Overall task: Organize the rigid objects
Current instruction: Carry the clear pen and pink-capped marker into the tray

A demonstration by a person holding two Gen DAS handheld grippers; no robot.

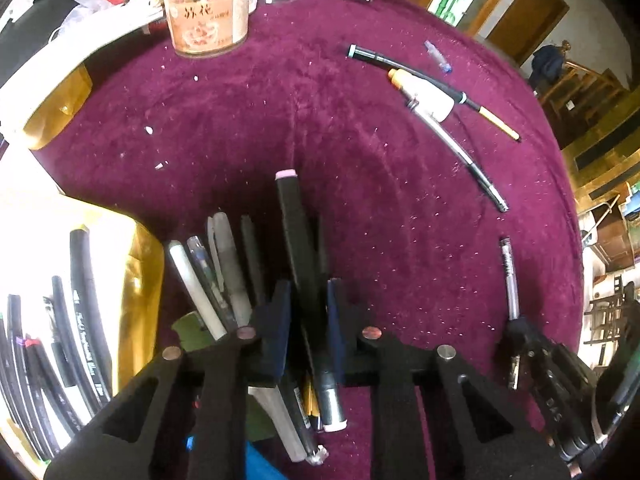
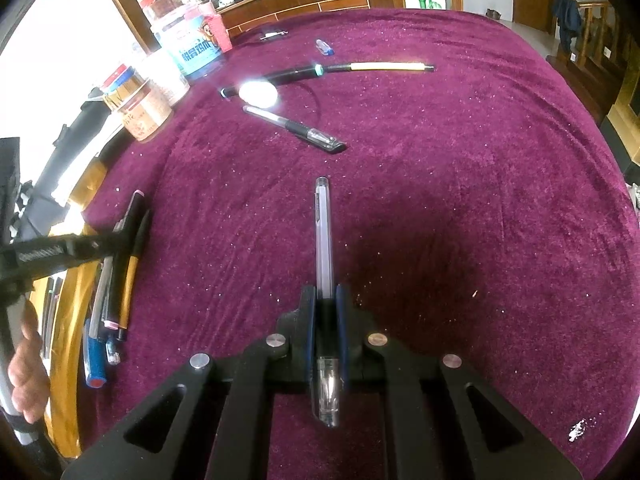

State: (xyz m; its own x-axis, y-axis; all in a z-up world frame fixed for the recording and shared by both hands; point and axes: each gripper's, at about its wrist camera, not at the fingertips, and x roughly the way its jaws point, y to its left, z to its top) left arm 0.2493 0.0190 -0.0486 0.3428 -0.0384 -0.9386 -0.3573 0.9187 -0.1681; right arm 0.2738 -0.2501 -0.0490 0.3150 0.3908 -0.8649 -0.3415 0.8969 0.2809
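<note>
Left wrist view: left gripper [image 1: 308, 316] jaws closed on a black marker [image 1: 296, 236] over the pen pile [image 1: 224, 276]; right gripper [image 2: 325, 312] jaws clamp a clear pen [image 2: 323, 232]. Several pens [image 1: 452, 136] lie loose on the bench [image 1: 240, 120], so I judge sorting roughly half done

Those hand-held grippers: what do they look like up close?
Each gripper, left and right, is matte black plastic with triangular cut-outs in its frame, round metal pins at the pivots, and two flat fingers faced with dark blue pads. White lettering runs along the left one's body, seen from the right wrist view.
</note>
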